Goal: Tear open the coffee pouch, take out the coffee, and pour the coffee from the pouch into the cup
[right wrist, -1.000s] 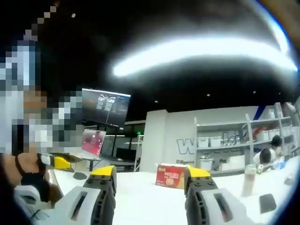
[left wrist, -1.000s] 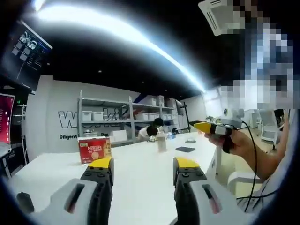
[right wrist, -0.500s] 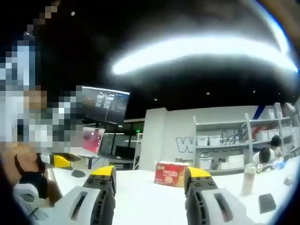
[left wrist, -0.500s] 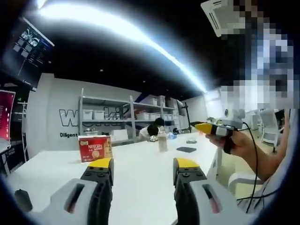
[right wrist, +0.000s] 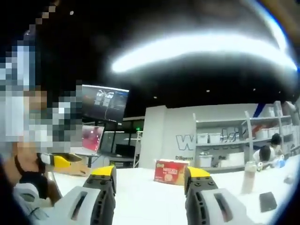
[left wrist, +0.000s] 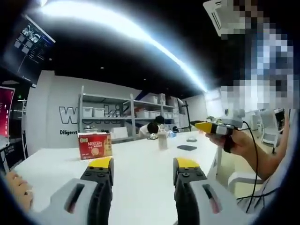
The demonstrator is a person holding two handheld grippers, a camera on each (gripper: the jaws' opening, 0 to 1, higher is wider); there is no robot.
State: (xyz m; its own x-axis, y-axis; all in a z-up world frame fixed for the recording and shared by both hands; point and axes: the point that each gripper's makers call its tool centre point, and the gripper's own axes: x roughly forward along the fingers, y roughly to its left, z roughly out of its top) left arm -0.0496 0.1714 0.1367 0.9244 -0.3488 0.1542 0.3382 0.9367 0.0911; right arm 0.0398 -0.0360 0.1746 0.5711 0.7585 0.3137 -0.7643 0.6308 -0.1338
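Lab/office space: long white table [left wrist: 140,164], storage shelving [left wrist: 117,115] w/ bins, wall monitor [right wrist: 104,104], ceiling strip light [left wrist: 122,30].

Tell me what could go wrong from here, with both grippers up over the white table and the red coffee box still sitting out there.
1. Both grippers, left and right, are open and hold nothing, well short of the red coffee box; a long reach could nudge it along the white table.
2. The tall cup stands upright past the box; a sweeping arm might tip it.
3. A dark flat object lies near the cup and could be knocked.
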